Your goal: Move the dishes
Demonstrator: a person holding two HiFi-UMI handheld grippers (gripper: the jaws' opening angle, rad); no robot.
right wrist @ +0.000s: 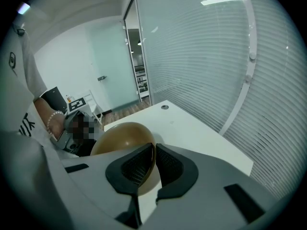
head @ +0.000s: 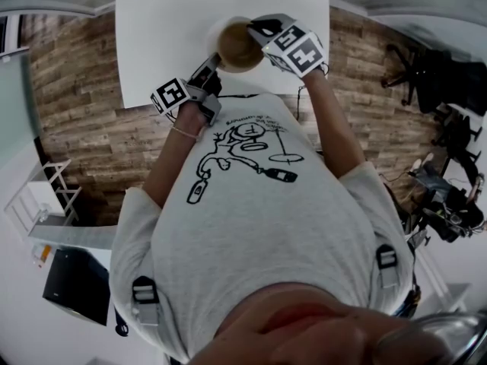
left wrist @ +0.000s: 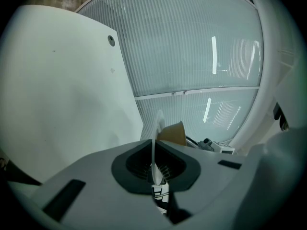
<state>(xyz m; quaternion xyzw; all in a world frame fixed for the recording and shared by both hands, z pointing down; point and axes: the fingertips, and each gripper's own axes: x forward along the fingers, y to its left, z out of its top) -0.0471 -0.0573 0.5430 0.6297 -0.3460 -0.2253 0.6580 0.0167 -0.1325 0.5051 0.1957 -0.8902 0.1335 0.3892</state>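
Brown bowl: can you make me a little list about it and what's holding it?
Bowl: brown bowl, sitting on the white plate
Place: near edge of the white table, in front of the person
Left hand-held gripper: shut on the white plate's rim
Right hand-held gripper: shut on the brown bowl's rim
In the bowl: looks empty from above
Lifted or resting on the table: cannot tell
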